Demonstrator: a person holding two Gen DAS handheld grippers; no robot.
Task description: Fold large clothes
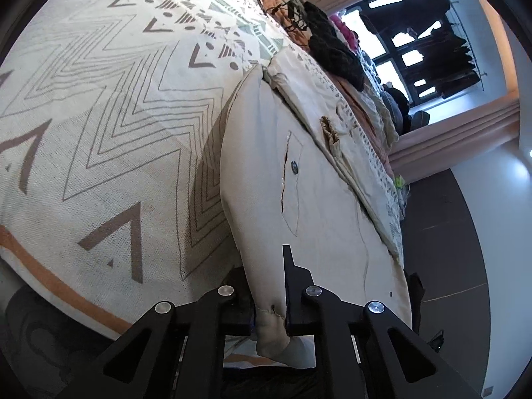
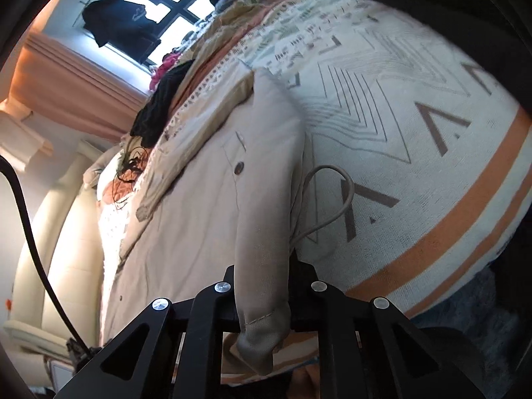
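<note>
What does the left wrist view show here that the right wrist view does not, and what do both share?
Only the left wrist view: the left gripper shut on the beige garment's corner, the dark floor, and a frayed brown patch near the garment's far end.

Only the right wrist view: the right gripper shut on a folded edge of the garment, a pale cord loop on the blanket, a black cable, and a cream padded headboard.

Both: the garment with its buttoned pocket, the patterned blanket, the black knit and the window.
</note>
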